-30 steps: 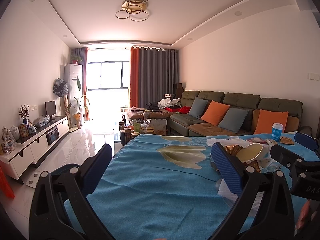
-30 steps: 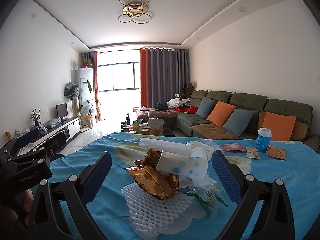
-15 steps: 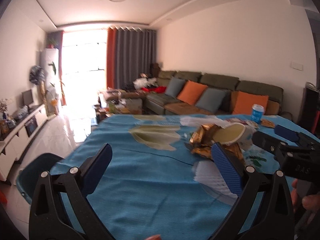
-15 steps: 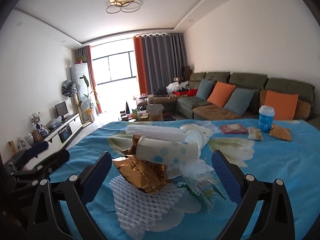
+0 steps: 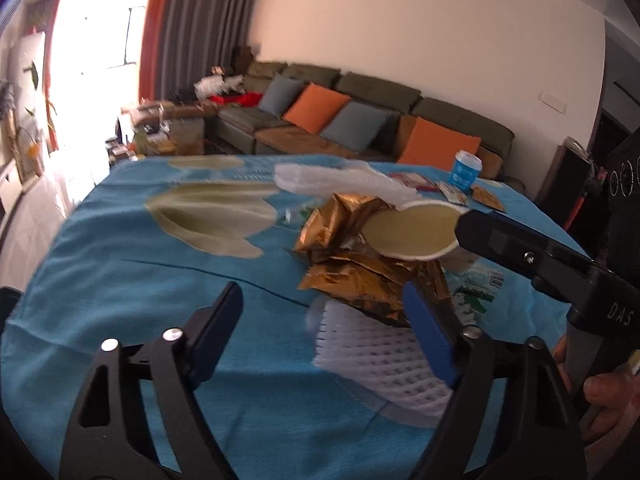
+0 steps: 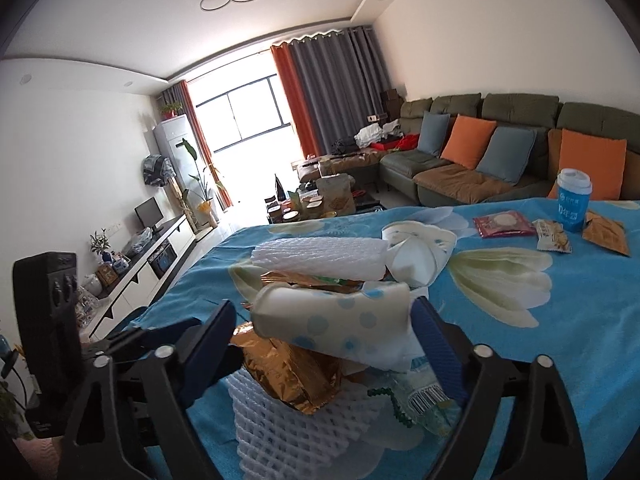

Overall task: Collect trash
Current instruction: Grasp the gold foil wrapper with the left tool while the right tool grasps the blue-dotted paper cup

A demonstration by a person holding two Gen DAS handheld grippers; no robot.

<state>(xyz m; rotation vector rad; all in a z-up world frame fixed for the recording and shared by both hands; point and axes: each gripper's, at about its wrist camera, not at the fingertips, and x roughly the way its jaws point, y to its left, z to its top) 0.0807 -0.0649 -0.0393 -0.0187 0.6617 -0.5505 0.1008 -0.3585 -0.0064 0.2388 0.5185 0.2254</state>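
Note:
A trash heap lies on the blue floral tablecloth: white foam netting, a crumpled gold foil bag, a dotted paper cup on its side, a second foam net and crushed white cups. My right gripper is open, its jaws on either side of the dotted cup and foil bag. My left gripper is open just left of the heap, its right finger against the gold foil and foam netting. The right gripper's finger crosses the left wrist view.
At the table's far right stand a blue lidded cup and several snack packets. A clear wrapper with a barcode lies by the heap. A green sofa with orange cushions is behind the table, a TV cabinet at left.
Both grippers have tilted and closed in on the heap. The left one swung right towards the heap until its right finger reached the foil and netting; the right one now straddles the dotted cup.

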